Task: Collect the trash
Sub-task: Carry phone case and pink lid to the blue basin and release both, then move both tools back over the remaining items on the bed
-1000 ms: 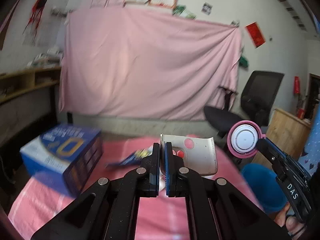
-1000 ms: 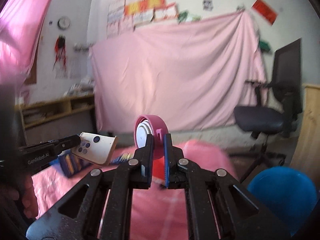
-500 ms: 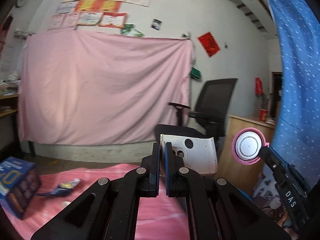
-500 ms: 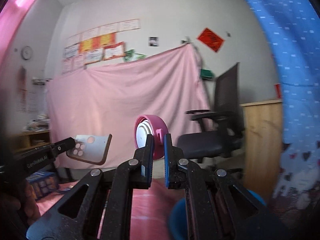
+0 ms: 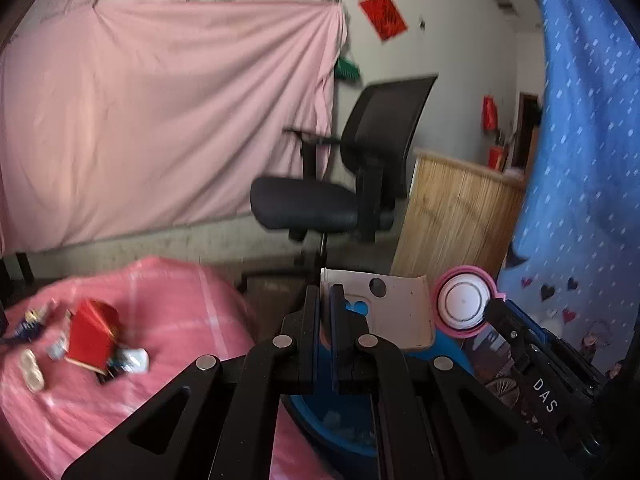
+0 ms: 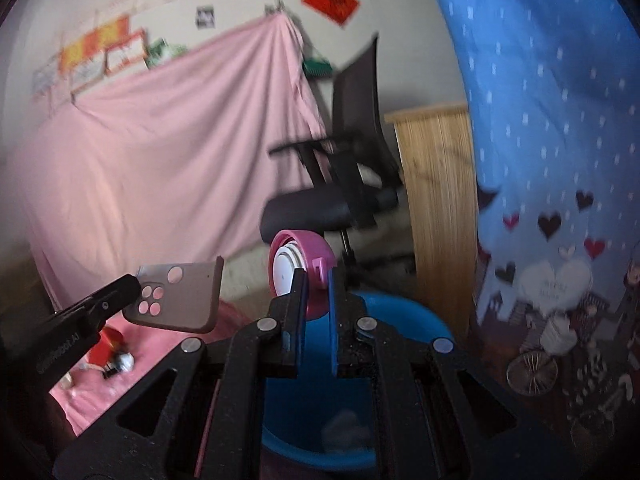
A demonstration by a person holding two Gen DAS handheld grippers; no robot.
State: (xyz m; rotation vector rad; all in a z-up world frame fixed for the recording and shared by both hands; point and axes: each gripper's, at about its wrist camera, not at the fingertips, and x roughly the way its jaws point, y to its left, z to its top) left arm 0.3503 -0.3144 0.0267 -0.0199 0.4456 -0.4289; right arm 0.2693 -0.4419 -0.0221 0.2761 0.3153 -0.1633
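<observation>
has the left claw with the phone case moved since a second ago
Yes. The left claw, shut on the phone case, swung right: away from the pink table toward the blue bin beside the office chair.

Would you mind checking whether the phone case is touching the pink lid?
Apart. The right wrist view shows pink cloth between the phone case and the pink lid.

A pale phone case (image 5: pixel 394 312), with round camera cut-outs near one corner, is held by its edge in the air, flat side toward the left wrist view, above the rim of a blue bin (image 6: pixel 404 312). Just beside it a pink round lid (image 6: pixel 310 276) with a white inner disc stands on edge, also gripped in the air over the bin. Pale scraps lie inside the bin.
</observation>
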